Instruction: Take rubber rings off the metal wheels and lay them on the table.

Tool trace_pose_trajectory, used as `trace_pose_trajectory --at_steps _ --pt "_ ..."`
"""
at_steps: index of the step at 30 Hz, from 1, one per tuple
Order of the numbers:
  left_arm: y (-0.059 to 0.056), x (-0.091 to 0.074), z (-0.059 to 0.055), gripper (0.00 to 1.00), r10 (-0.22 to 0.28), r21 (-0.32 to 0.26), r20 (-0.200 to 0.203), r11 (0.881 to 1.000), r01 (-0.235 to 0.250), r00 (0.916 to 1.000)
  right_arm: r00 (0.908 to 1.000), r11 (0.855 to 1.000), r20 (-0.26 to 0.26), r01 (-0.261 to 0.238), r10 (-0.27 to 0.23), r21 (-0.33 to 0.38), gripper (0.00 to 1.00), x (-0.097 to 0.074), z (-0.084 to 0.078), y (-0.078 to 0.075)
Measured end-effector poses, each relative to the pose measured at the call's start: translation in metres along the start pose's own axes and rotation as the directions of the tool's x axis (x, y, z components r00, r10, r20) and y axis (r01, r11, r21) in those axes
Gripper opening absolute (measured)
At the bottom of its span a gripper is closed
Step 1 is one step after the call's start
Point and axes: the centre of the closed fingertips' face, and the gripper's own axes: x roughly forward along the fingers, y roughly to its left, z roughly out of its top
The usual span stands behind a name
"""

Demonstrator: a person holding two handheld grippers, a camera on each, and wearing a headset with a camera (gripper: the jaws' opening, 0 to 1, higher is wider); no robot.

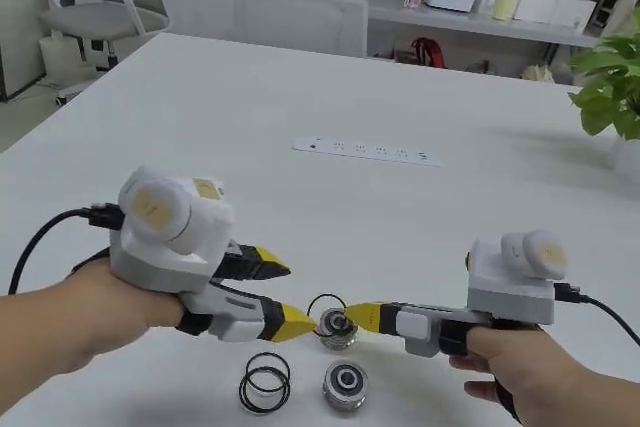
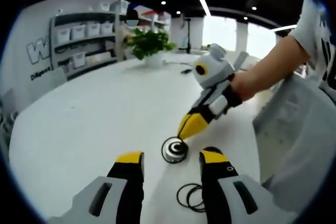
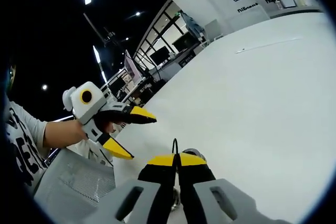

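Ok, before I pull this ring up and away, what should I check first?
1. Grip on the ring: ok. The right gripper is shut on the ring, and the thin black loop stands up from its tips.
2. Ring free of the wheel: cannot tell. The loop rises above it, but its lower part is hidden.
3. Left gripper ready to steady the wheel: ok. It is open, with the wheel just ahead of its jaws and not gripped.
4. Spot to lay the ring: ok. There is bare table beside the loose rings.
5. Second wheel stripped: cannot tell.
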Motion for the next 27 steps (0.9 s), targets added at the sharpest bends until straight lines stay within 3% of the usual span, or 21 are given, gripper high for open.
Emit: trace_pose_trajectory --at_steps 7,18,27 --pt "-0.001 -0.023 0.004 0.54 0.008 -0.016 0.051 1.000 -0.007 0.9986 0.9998 1.000 -0.007 -0.018 0.018 -0.010 0.00 0.001 -0.001 0.005" --pt "0.000 -0.050 -0.006 0.63 0.028 -0.006 0.062 1.000 -0.027 0.9977 0.9993 0.999 -0.006 -0.036 0.036 -0.025 0.00 0.003 0.003 0.013" --pt "0.000 -0.066 -0.015 0.73 0.045 -0.034 0.081 0.999 -0.042 0.9957 0.9975 0.997 -0.023 -0.067 0.066 -0.042 0.00 0.007 0.002 0.024"
